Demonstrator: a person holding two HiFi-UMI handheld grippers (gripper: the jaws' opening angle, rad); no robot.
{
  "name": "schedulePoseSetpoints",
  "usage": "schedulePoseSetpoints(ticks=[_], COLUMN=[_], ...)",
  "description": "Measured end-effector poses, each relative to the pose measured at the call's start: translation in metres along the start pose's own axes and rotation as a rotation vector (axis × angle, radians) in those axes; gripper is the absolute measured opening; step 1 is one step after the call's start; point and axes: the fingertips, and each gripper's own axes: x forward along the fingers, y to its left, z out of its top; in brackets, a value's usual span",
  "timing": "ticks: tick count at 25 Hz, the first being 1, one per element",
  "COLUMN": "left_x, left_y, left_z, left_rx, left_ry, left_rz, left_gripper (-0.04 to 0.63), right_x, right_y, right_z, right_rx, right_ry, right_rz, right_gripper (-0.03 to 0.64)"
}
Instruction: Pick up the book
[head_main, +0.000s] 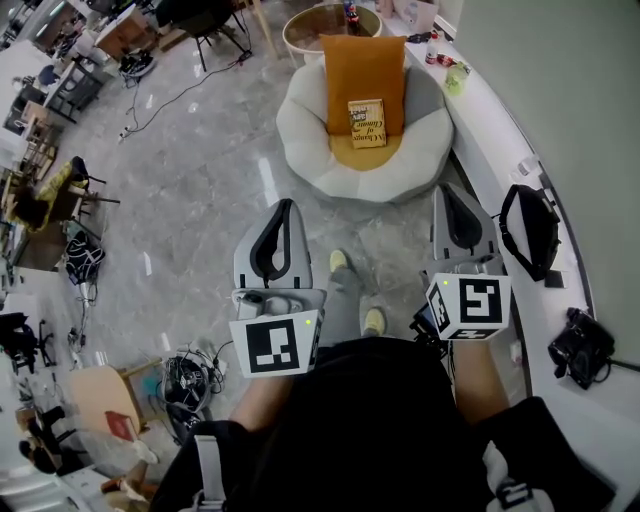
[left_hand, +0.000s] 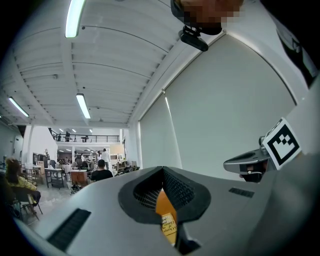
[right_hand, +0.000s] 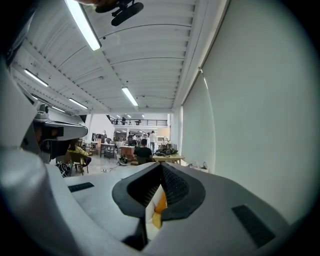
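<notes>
Book (head_main: 367, 123) is shown lying title side up on an orange cushion (head_main: 363, 60), which is propped in a round white seat (head_main: 300, 125) on the grey floor (head_main: 200, 180). The book is set low on the cushion, near the middle of the seat, well apart from both grippers and touched by neither.

At the head view's left, the left gripper (head_main: 288, 205) is held level and pointed toward the seat. Its jaws are clenched tip to tip and nothing is gripped. In the left gripper view, a strip of cushion and part of the book (left_hand: 169, 223) are glimpsed far ahead through the opening behind the closed tips.

At the head view's right, the right gripper (head_main: 445, 190) is held alongside, likewise clenched and empty. In the right gripper view, slivers of seat and cushion (right_hand: 160, 202) are seen through the same kind of opening.

A marker cube is carried at the rear of each gripper, left (head_main: 275, 342) and right (head_main: 468, 305). The person's yellow shoes (head_main: 340, 262) are seen on the floor between the two grippers.

A black bag (head_main: 527, 232) is set on the white ledge (head_main: 490, 110) along the right wall, near the right gripper in the head view.
</notes>
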Motion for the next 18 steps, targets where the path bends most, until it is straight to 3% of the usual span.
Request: schedulePoseSetpoints(ticks=[7,18], left_x=[0.032,0.087], left_y=[-0.004,0.027], left_z=[-0.006,-0.021], left_rx=[-0.023,-0.028], left_ry=[-0.004,0.009], left_rz=[-0.017,-0.023], left_gripper=[0.011,0.011], right_x=[0.022,0.086], right_y=[-0.014,-0.013], right_z=[-0.007,-0.005], right_rx=[-0.009,-0.02], right_ry=[0.015,0.025], right_rz=[-0.01,-0.005], right_gripper=[0.014,0.014])
